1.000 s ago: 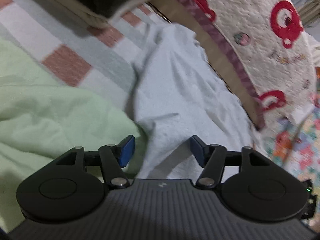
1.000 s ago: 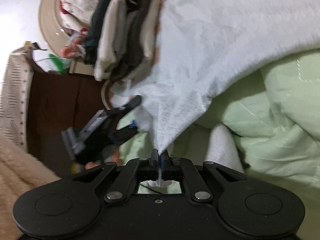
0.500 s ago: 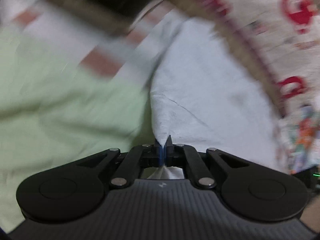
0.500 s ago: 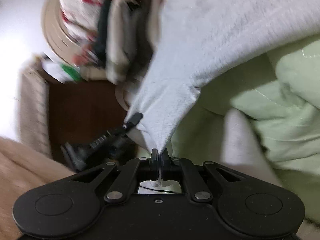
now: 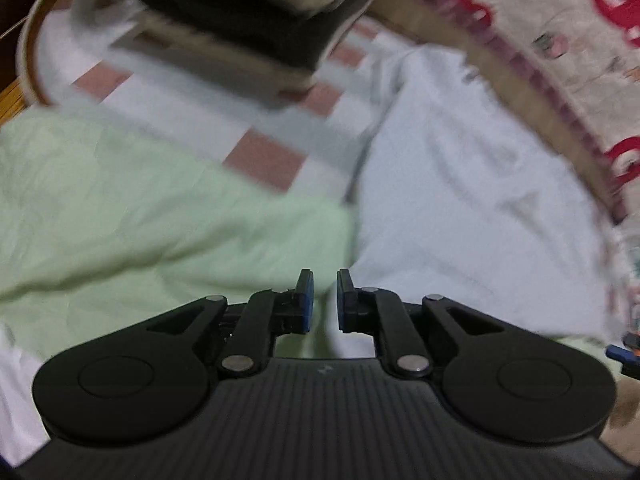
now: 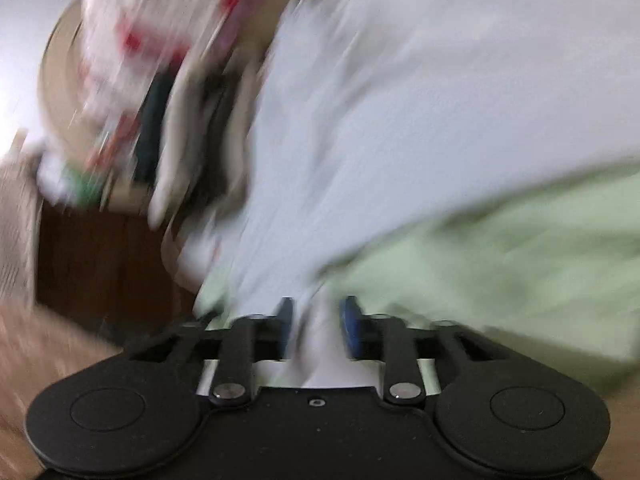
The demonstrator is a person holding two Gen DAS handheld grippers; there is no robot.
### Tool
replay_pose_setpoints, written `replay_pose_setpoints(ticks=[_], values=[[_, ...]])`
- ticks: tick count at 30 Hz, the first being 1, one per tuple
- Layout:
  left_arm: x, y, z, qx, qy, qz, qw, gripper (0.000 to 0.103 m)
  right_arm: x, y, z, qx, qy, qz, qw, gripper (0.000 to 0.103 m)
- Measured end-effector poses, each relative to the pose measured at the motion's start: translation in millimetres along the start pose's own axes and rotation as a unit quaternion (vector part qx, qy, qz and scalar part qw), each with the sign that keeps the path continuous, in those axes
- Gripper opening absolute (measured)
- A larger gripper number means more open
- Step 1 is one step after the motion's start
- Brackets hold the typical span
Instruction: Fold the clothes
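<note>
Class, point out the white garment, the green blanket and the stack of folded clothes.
white garment (image 5: 460, 184), left wrist view, its flat middle.
green blanket (image 5: 132, 216), left wrist view, its broad top.
stack of folded clothes (image 5: 248, 28), left wrist view, dark layer.

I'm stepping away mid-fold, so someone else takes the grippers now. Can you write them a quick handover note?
Left hand-held gripper: jaws just opening, narrow gap, nothing gripped.
Right hand-held gripper: jaws just opening; a tip of the white garment lies between them, unclamped.
The garment lies beside the green blanket; the folded stack sits beyond it.
Blur hides how far it is folded.
Left: probably finish folding, then stack it.
</note>
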State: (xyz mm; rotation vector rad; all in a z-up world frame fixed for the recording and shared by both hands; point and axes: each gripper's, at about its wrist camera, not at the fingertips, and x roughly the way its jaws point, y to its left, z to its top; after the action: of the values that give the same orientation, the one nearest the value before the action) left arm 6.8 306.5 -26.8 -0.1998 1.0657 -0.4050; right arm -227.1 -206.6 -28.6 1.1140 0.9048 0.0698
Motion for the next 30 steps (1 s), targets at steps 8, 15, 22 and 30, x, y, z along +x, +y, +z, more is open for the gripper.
replay_pose_setpoints(ticks=[8, 15, 22, 30], values=[[54, -104, 41, 0.122, 0.024, -0.112, 0.9859, 0.025, -101, -70, 59, 0.073, -0.132, -0.209, 0.966, 0.056], [137, -191, 19, 0.195, 0.103, -0.181, 0.9584, 0.028, -85, -62, 51, 0.041, -0.1, -0.261, 0.959, 0.068], [171, -236, -15, 0.245, 0.161, -0.179, 0.9392, 0.03, -53, -90, 71, 0.12, -0.051, -0.258, 0.957, 0.071], [170, -213, -21, 0.223, 0.182, -0.165, 0.9433, 0.03, -66, -83, 57, 0.085, -0.096, -0.204, 0.971, 0.002]])
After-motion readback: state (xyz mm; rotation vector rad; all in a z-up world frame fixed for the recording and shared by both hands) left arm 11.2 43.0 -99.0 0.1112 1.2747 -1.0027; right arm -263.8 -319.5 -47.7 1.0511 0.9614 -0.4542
